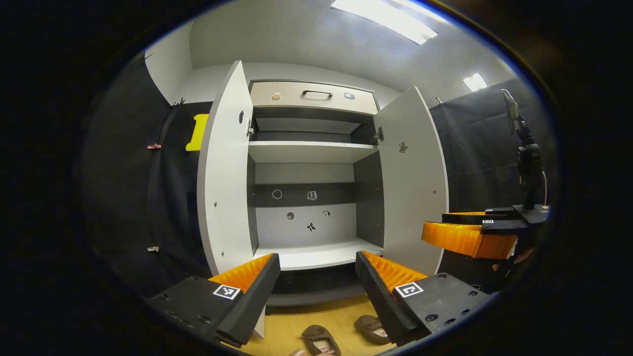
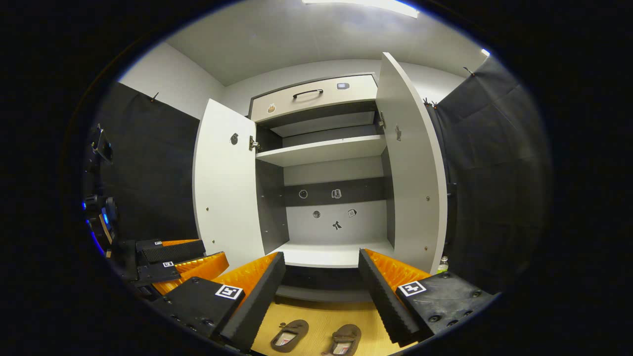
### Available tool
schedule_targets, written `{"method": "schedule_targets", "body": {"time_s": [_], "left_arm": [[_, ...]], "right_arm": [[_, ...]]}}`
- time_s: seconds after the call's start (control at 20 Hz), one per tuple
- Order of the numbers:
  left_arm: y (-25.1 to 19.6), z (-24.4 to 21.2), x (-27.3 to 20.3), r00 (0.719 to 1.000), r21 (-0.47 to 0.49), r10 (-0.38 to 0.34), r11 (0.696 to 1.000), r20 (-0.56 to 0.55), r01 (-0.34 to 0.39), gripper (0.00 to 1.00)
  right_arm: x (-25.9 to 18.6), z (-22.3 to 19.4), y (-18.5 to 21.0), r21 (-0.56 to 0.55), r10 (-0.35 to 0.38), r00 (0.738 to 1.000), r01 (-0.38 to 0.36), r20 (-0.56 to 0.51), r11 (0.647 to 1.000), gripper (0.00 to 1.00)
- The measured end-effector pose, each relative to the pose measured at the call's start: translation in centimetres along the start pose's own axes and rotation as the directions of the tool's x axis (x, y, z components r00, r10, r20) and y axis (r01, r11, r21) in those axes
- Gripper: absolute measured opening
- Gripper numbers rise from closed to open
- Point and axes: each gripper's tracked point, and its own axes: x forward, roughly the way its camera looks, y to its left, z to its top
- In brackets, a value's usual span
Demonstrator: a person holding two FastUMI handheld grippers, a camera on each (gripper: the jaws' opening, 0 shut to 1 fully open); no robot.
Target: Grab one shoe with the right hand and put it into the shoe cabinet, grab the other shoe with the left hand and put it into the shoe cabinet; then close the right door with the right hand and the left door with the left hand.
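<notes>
The shoe cabinet [image 1: 316, 198] stands against the pale wall with both doors swung wide. The left door [image 1: 225, 168] and the right door [image 1: 413, 173] are flat white panels, each with a small dark sticker high on its inner face. Inside the cabinet, the side walls are dark grey and the back panel is pale with a dark band across it, and a few small stickers sit on this back panel. The upper shelf [image 1: 309, 151] and the lower shelf [image 1: 319, 254] are white, and nothing lies on them. Above the doors there is a pale drawer [image 1: 311, 96] with a dark handle.

The two shoes lie on the yellow wooden floor [image 2: 321, 321] in front of the cabinet, below its lower shelf. They are dark brown, low slip-on shoes with a lighter insole. In the right gripper view, one shoe [image 2: 291, 334] lies to the left and the other shoe [image 2: 344, 340] just beside it to the right, apart from each other.

The left gripper [image 1: 316, 291] is raised in front of the cabinet, above the shoes, with its jaws wide apart and nothing between them. The right gripper [image 2: 321, 289] is also in front of the cabinet, with its jaws apart and empty.
</notes>
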Motion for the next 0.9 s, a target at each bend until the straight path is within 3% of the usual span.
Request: {"method": "schedule_targets", "body": {"time_s": [0.45,0.65,0.9], "left_arm": [[0.9,-0.9,0.3,1.000,-0.007,-0.027,1.000,0.015,0.027,0.97],[2.3,-2.0,1.2,1.000,-0.012,-0.011,1.000,0.022,0.011,0.98],[3.6,-5.4,2.7,0.999,-0.032,0.015,0.999,-0.031,-0.016,0.98]], "right_arm": [[0.6,-3.4,0.1,-0.027,-0.050,0.996,0.048,-0.070,0.998,0.98],[0.9,-7.6,0.1,-0.064,-0.089,0.984,0.080,-0.153,0.995,0.98],[1.3,-15.1,0.0,-0.001,-0.083,0.948,0.087,-0.307,0.996,0.98]]}}
